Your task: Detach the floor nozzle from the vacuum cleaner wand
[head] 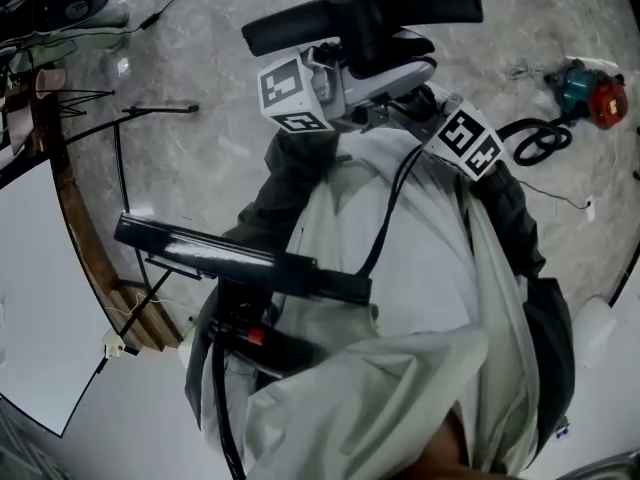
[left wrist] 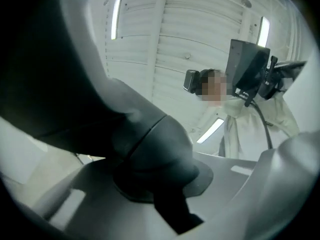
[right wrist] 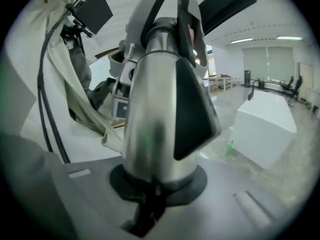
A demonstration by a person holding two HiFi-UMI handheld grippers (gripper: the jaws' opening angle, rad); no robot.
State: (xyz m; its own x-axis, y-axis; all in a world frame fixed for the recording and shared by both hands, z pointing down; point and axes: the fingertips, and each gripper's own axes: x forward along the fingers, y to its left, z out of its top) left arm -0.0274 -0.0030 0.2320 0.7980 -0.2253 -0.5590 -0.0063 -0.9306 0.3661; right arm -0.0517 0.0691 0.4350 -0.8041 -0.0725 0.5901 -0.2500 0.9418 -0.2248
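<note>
We had the left gripper (left wrist: pixel 159 196) clamped on the floor nozzle (head: pixel 365 13) at its dark neck (left wrist: pixel 147 144), and the right gripper (right wrist: pixel 159 191) clamped on the silver wand (right wrist: pixel 150 124), both aloft before the chest. We judged a straight, untwisted pull apart best.

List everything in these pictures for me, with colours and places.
floor nozzle: one, black, top of the head view
wand: one, silver, between the right fingers
tool: one, red and teal, on the floor at upper right
box: one, white, on the floor
floor: one, grey marble, below everything
coat: one, pale, on the person
left fingers: two, grey, shut on the nozzle's dark neck
right fingers: two, grey, shut on the wand
</note>
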